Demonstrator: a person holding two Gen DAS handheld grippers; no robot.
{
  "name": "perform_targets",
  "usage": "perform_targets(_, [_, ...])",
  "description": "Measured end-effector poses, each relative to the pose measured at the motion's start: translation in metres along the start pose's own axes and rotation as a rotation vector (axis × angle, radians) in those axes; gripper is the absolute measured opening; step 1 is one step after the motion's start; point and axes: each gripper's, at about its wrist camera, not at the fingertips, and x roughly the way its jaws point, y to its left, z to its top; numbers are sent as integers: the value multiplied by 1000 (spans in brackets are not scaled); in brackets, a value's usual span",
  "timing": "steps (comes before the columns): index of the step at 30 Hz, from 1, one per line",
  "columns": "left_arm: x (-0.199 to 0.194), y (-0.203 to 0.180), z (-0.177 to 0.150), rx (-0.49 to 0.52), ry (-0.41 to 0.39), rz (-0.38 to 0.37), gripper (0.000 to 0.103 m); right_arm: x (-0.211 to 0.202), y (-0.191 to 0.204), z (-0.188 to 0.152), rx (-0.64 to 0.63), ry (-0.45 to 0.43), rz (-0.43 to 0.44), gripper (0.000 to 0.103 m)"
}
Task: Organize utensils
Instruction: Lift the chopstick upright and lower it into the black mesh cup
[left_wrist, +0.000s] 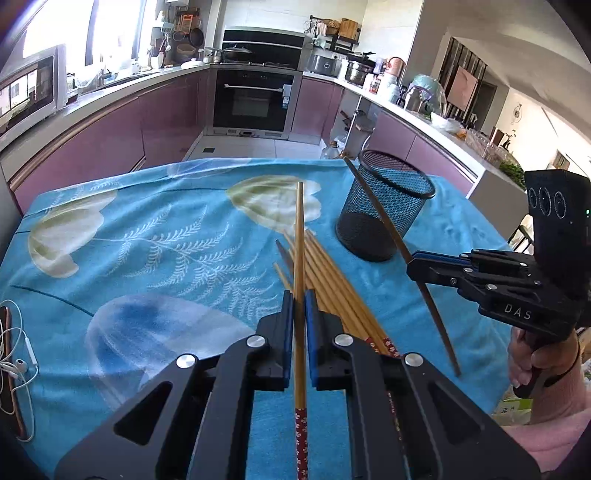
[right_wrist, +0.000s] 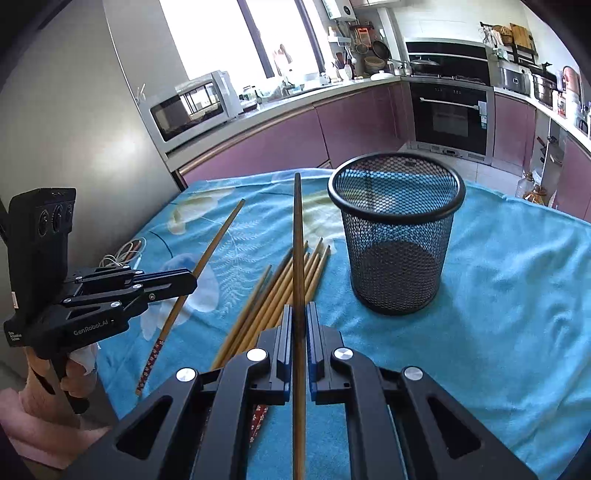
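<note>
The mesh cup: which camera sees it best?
The right wrist view: the mesh cup stands whole, its rim and empty inside unobstructed. In the left wrist view the right gripper's chopstick crosses in front of it.

My grippers: 2, left (left_wrist: 299, 306) and right (right_wrist: 299, 314) | chopsticks gripped: 2 (left_wrist: 300, 236) (right_wrist: 298, 236) | loose chopsticks, frame centre: about 7 (right_wrist: 280, 280) | mesh cups: 1 (right_wrist: 397, 236)
</note>
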Motion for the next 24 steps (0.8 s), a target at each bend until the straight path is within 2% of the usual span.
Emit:
perform_targets(12, [-57, -19, 50, -10, -185, -178, 7, -50, -8, 33, -6, -184, 14, 6])
perform_targets(19, [-75, -28, 98, -31, -310, -216, 7, -68, -16, 64, -26, -254, 6, 6])
perform_targets(24, [-77, -40, 131, -34, -349, -227, 7, -85, -23, 82, -39, -306, -7, 6])
